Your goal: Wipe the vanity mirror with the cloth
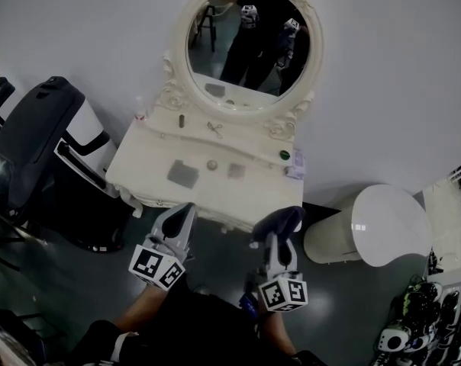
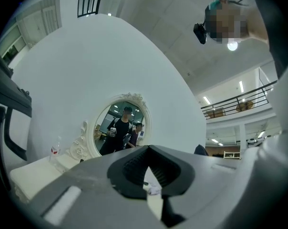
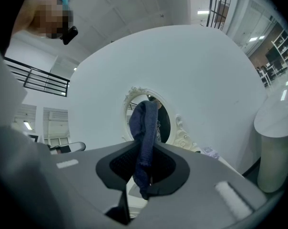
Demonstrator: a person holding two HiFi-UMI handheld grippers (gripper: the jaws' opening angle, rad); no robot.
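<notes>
The oval vanity mirror (image 1: 249, 44) in its cream carved frame stands on a cream dressing table (image 1: 150, 162) against the white wall. It reflects the person holding both grippers. My right gripper (image 1: 279, 231) hovers in front of the table's near edge, shut on a dark blue cloth (image 1: 280, 219) that drapes over its tips. In the right gripper view the cloth (image 3: 144, 147) hangs between the jaws and covers part of the mirror (image 3: 164, 125). My left gripper (image 1: 186, 212) sits beside it to the left, jaws together and holding nothing. The left gripper view shows the mirror (image 2: 120, 128) ahead.
Two grey pads (image 1: 183, 174) and small items lie on the tabletop. A black suitcase (image 1: 40, 143) stands left of the table. A white round stool (image 1: 375, 227) stands to its right. Cluttered shelves (image 1: 436, 311) fill the lower right corner.
</notes>
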